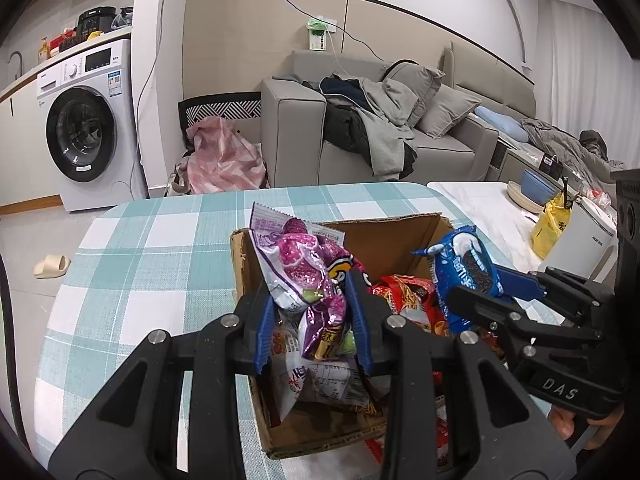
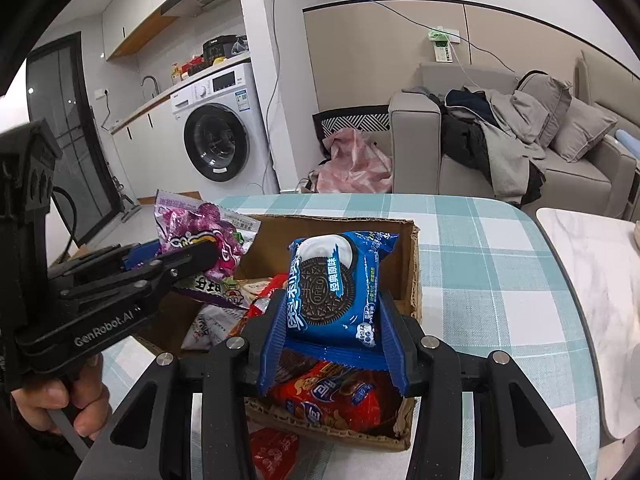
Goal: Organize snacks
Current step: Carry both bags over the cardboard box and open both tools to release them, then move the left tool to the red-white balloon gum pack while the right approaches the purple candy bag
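Left wrist view: the left gripper (image 1: 314, 320) has its 2 blue fingers (image 1: 263, 332) clamped on a purple snack bag (image 1: 304, 276), held above the open cardboard box (image 1: 396, 236) on the checkered bench (image 1: 160, 264). Red snack packets (image 1: 408, 296) lie inside the box.

Right wrist view: the right gripper (image 2: 334, 340) pinches a blue Oreo pack (image 2: 332, 284) between its fingers (image 2: 394, 344), over the same box (image 2: 412, 264). A hand (image 2: 60, 396) grips the left tool's handle.
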Demonstrator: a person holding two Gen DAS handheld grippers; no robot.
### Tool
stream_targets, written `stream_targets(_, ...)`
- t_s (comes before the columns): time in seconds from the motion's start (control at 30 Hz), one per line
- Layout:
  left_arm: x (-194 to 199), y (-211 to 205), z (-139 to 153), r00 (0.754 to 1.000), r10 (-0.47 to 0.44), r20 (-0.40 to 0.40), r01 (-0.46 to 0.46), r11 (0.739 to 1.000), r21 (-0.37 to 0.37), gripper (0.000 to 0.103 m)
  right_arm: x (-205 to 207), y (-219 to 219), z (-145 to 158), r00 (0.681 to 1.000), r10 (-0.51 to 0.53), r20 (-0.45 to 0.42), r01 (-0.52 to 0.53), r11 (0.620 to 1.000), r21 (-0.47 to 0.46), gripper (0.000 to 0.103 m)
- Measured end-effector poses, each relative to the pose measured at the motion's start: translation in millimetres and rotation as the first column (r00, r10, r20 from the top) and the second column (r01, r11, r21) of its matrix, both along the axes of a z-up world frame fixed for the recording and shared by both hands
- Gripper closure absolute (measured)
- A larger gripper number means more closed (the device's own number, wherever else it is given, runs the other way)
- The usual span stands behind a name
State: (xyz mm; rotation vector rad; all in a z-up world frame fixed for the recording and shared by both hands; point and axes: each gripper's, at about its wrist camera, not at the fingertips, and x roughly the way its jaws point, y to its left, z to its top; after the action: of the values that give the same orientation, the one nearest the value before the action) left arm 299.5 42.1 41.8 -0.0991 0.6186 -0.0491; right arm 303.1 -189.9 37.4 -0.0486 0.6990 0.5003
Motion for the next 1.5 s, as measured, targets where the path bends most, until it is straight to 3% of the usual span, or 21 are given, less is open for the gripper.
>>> stream_targets(0.2, -4, -1, 2, 1.000, 0.007, 0.003, -0.007, 1.000, 0.006, 0.073, 4, 1, -2, 1.000, 0.005, -0.012, -0.005, 1.000, -0.006, 0.056)
stream_targets(0.57, -6, 0, 0, 1.000, -0.006, -0.015, 0.005, 1.000, -0.025, 0.071, -9, -18, 7, 0.999, -0.009, 0.032, 0.010, 1.000, -0.008, 0.028)
stream_targets(0.6, -7, 0, 1, 1.000, -0.011, -0.021, 0.011, 1.000, -0.026, 0.068, -10, -21, 8, 0.999, -0.014, 0.031, 0.014, 1.000, -0.006, 0.026)
stream_targets(0.77, -25, -1, 10, 1.000, -0.012, -0.015, 0.012, 1.000, -0.025, 0.016, -18, -38, 8, 0.999, -0.037, 0.025, 0.037, 0.999, 0.004, 0.008)
stream_targets(0.87, -43, -1, 15, 1.000, -0.004, -0.008, 0.003, 1.000, -0.020, 0.000, -25, -49, 7, 0.999, -0.048, 0.003, 0.048, 0.999, 0.012, 0.001)
stream_targets(1.2, -102, -1, 15, 0.999, 0.019, -0.031, -0.019, 1.000, 0.007, 0.001, -58, -65, 5, 0.999, -0.025, -0.027, 0.025, 1.000, 0.016, 0.000)
stream_targets(1.5, -132, -7, 1, 0.997, 0.023, -0.074, -0.022, 1.000, 0.017, 0.001, -81, -59, 2, 0.999, 0.014, -0.041, -0.014, 1.000, -0.001, 0.000)
